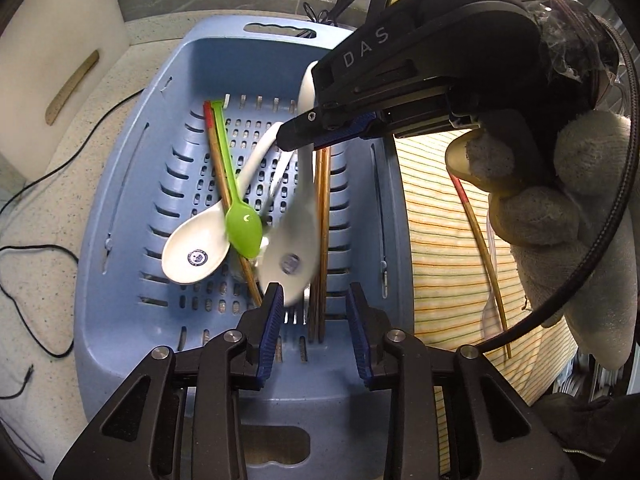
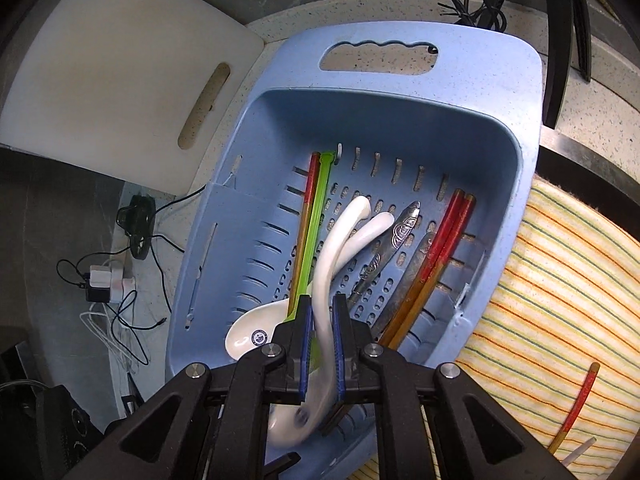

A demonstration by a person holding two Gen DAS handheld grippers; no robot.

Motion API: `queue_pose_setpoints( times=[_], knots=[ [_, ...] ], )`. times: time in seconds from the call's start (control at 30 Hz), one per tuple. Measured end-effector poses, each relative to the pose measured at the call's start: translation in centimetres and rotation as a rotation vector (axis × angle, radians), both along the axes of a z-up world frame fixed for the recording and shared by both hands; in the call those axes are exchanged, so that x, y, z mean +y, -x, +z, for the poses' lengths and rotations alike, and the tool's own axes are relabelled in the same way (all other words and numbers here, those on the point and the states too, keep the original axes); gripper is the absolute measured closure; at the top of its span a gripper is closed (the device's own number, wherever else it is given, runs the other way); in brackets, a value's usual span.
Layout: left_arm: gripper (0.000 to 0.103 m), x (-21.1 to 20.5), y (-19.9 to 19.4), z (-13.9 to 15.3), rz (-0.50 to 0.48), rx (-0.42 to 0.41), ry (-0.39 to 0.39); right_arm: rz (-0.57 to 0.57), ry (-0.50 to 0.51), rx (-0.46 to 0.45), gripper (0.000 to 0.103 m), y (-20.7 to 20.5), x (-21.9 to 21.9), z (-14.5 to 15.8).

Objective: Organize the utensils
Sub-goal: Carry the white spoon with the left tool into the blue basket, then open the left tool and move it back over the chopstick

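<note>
So the right gripper [image 2: 320,336] is clamped on the handle of a white spoon [image 2: 326,276], and that spoon hangs bowl-down over the blue basket [image 1: 132,184], its bowl smeared with motion blur and hovering right at the tip of the left gripper [image 1: 316,320]. The left gripper's jaws stand apart with nothing pressed between the pads, though the spoon bowl sits just at one fingertip. My read on the spoon: looks like glazed ceramic or melamine, so stiff, fairly slick, and if it's ceramic it'll chip if it drops onto the others. The grip is on the curved, narrow handle, which is about the only place a two-finger gripper can hold it, but it's glossy and top-heavy toward the bowl, so I'd expect it to want to swing or pivot. Still lying inside the basket: a second white spoon [image 1: 196,248] with a round logo, a green plastic spoon [image 1: 242,224] across it, red-tipped chopsticks [image 2: 440,248] along the basket's wall toward the striped cloth [image 1: 448,240], plus metal utensils [image 2: 404,228] in the middle. One chopstick [image 1: 480,252] already lies on the cloth beside the basket, so that's probably where this spoon belongs.
</note>
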State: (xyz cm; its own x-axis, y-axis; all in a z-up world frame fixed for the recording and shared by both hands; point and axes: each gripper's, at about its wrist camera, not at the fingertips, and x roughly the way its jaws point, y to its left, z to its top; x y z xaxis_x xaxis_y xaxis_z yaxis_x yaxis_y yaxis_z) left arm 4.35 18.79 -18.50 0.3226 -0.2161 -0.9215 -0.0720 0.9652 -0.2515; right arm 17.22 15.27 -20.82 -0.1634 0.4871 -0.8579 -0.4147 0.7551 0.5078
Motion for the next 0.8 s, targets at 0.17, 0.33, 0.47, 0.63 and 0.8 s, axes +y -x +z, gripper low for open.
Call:
queue_pose_setpoints(
  times=[0.17, 0.33, 0.47, 0.63, 0.8],
  knots=[
    [0.073, -0.1, -0.6, 0.2, 0.003, -0.004, 0.0, 0.002, -0.002, -0.017, 0.091, 0.0, -0.1, 0.4],
    [0.073, -0.1, -0.6, 0.7, 0.018, -0.013, -0.003, 0.026, -0.007, -0.05, 0.091, 0.4, 0.1, 1.4],
    [0.073, -0.3, 0.0, 1.4, 0.03, -0.026, -0.009, 0.031, -0.027, -0.059, 0.091, 0.6, -0.1, 2.1],
    [0.073, -0.8, 0.8, 2.6, 0.041, -0.05, -0.024, 0.029, -0.046, -0.069, 0.091, 0.8, -1.0, 3.0],
    [0.073, -2.2, 1.3, 3.6, 0.042, -0.079, -0.053, 0.032, -0.062, -0.097, 0.091, 1.1, -2.7, 4.2]
  ],
)
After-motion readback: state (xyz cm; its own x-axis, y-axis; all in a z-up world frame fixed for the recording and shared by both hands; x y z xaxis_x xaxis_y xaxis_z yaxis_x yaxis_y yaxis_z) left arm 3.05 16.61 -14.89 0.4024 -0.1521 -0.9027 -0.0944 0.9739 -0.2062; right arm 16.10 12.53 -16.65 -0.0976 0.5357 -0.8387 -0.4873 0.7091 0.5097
